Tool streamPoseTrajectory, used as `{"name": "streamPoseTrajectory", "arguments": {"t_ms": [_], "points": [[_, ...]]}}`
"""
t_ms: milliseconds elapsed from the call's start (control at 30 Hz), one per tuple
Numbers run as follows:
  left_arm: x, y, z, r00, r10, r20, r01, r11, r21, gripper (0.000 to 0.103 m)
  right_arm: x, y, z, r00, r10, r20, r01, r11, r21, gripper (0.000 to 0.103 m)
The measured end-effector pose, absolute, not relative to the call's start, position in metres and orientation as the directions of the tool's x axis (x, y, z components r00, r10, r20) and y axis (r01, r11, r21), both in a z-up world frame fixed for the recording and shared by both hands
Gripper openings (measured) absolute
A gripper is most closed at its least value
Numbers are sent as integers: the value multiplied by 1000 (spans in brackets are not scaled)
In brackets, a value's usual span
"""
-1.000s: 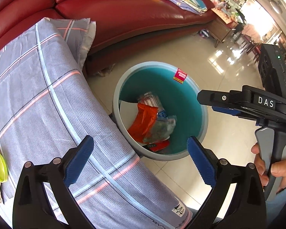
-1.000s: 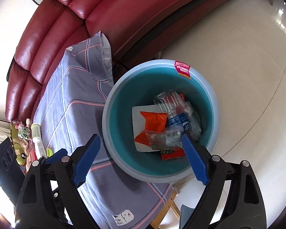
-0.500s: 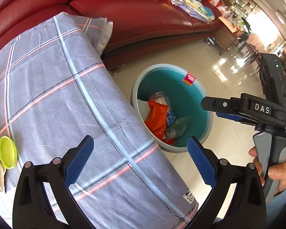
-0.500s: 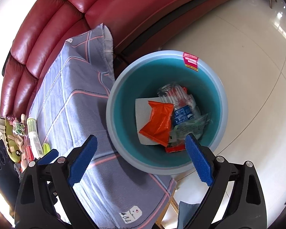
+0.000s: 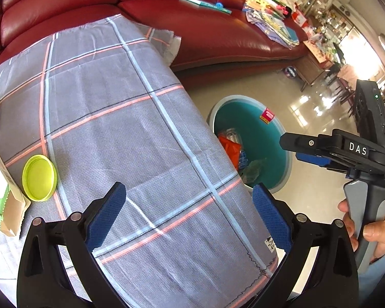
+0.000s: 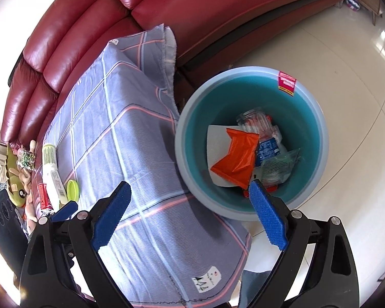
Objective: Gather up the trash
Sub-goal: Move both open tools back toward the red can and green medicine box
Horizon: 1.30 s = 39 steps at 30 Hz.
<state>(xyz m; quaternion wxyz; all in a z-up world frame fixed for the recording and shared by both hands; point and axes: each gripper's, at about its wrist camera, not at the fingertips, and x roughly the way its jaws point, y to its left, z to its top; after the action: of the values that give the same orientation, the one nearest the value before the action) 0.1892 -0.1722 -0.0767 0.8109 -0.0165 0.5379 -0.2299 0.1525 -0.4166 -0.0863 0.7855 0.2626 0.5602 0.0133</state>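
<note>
Standing on the pale floor just off the end of the cloth-covered table, the teal bin (image 6: 318,159) is the landmark for everything else. Inside it lie the collected scraps: an orange wrapper (image 6: 237,157) on a white sheet of paper (image 6: 214,138), a crushed clear plastic bottle (image 6: 256,123) beside the wrapper, and a crumpled clear bag (image 6: 279,165) toward the bin's far side from the table. A red sticker (image 6: 286,82) sits on the bin's rim, on the side away from the table.

The right gripper (image 6: 190,215) hangs above the bin's near edge with its jaws spread wide and nothing between them; one blue pad (image 6: 268,218) overlaps the bin's rim in the right wrist view, the other is over the cloth. The left gripper (image 5: 188,215) hovers over the grey plaid tablecloth (image 5: 115,128) on the table side of the bin, jaws likewise wide apart and empty.

Farther from the bin along the table rest a lime-green lid (image 5: 39,177), open side up, a white tube (image 6: 54,177) next to it, and a small red can (image 6: 44,196). Beyond those, farthest from the bin, lies a green plush toy (image 6: 14,179). A dark red leather sofa (image 6: 166,7) runs behind both bin and table, and the cloth's hanging corner falls between the bin and the sofa.
</note>
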Motion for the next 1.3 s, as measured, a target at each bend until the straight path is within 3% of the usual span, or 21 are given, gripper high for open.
{"name": "streamPoseTrajectory", "arguments": {"t_ms": [667, 1300], "points": [[164, -24, -61, 435, -337, -835, 169, 941, -292, 99, 178, -279, -62, 304, 337, -891, 72, 924, 375, 89], [141, 175, -60, 518, -154, -841, -93, 968, -235, 99, 205, -46, -58, 166, 329, -930, -349, 901, 256, 89]]}}
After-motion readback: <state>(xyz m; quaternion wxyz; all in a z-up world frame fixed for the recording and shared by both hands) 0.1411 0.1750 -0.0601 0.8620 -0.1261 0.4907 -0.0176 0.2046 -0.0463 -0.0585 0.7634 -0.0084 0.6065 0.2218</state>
